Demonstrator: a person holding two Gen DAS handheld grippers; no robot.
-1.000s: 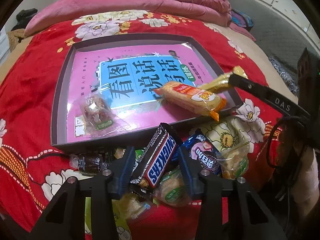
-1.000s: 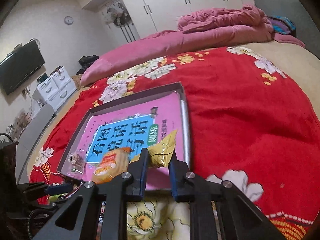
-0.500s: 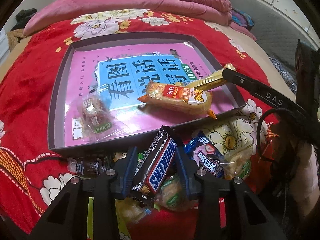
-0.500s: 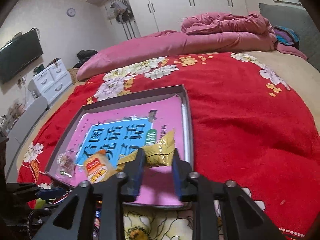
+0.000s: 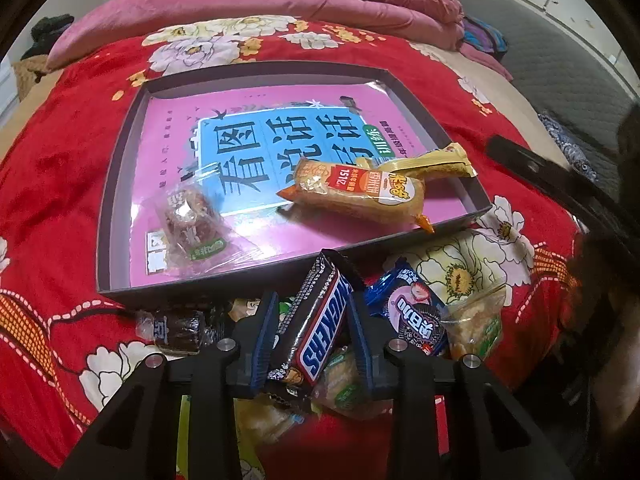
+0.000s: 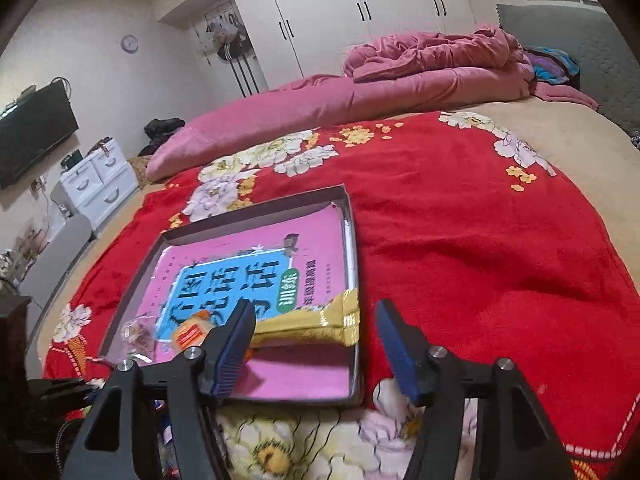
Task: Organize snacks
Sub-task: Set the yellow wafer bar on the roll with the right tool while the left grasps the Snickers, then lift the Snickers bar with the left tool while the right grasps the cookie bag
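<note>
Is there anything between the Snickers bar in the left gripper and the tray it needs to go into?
Only the tray's low near wall, just beyond the Snickers bar, which the closing left gripper brackets. Past it lies bare book cover between the clear-wrapped snack and the orange packet.

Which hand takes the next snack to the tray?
Left. Its fingers are closing around the Snickers bar, just short of the tray. The right gripper is opening, gold packet released.

A red bedspread (image 5: 60, 152) carries white and yellow flowers; the pink book (image 5: 256, 128) has a blue panel.
</note>
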